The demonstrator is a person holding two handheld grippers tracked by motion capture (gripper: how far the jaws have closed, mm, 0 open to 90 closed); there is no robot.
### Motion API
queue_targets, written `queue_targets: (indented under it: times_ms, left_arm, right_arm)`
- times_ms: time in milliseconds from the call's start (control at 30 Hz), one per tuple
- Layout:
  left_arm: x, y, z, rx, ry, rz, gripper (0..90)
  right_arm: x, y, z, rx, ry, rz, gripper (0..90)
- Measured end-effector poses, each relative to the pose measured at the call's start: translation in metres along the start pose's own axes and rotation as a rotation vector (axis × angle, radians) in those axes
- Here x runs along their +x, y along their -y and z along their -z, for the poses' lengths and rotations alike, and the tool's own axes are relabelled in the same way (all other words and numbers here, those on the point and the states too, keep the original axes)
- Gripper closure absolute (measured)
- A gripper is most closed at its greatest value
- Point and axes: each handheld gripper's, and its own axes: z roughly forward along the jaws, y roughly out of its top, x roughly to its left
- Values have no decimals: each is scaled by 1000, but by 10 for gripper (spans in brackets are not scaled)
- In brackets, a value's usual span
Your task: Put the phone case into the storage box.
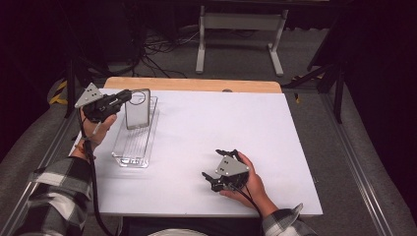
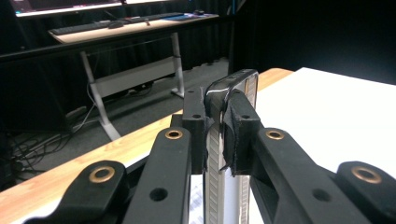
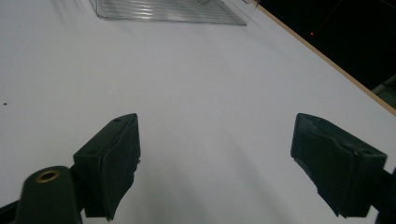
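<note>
A clear phone case [image 1: 137, 109] stands upright over the far end of a clear ribbed plastic tray [image 1: 132, 147] at the table's left. My left gripper [image 1: 126, 97] is shut on the case's upper left edge. In the left gripper view the case [image 2: 232, 87] is pinched edge-on between the pads of that gripper [image 2: 219, 135]. My right gripper [image 1: 212, 162] rests low over the white table near the front right, jaws wide apart. The right gripper view shows this gripper [image 3: 215, 163] open over bare table, with the tray [image 3: 163, 10] far ahead.
The white table top [image 1: 211, 123] has a wooden far edge [image 1: 192, 84]. Beyond it a white desk frame [image 1: 241, 29] and cables lie on the grey floor. A person's hand in a plaid sleeve [image 1: 59, 191] holds each gripper.
</note>
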Motion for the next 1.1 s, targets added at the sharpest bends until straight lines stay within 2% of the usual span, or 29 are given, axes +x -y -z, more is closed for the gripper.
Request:
queue_targets:
  times_ms: [67, 200, 367, 400, 500, 633, 767, 800, 1000, 1100]
  left_arm:
    - [5, 0, -3, -19, 7, 24, 808]
    - [9, -2, -7, -23, 1, 15, 809]
    - [11, -6, -16, -45, 3, 26, 809]
    - [13, -6, -18, -46, 2, 15, 808]
    - [13, -5, -23, -58, -1, 28, 808]
    - [14, -1, -33, -49, -8, 37, 808]
    - [16, 4, -39, -40, -23, 23, 808]
    - [17, 6, -40, -43, -21, 36, 808]
    - [22, 15, -45, -44, -30, 43, 807]
    - [25, 18, -45, -58, -26, 63, 807]
  right_arm:
    - [0, 1, -1, 8, 3, -1, 159]
    - [1, 0, -2, 15, 1, 5, 158]
    - [3, 1, -5, 29, -11, 10, 159]
    - [3, 1, -6, 31, -10, 15, 159]
    - [4, 1, -6, 35, -12, 20, 160]
    - [3, 2, -6, 38, -11, 19, 159]
    - [3, 2, -6, 40, -12, 19, 159]
    - [3, 2, -6, 40, -14, 19, 159]
    - [3, 2, -7, 43, -18, 20, 159]
    - [4, 2, -7, 44, -22, 22, 165]
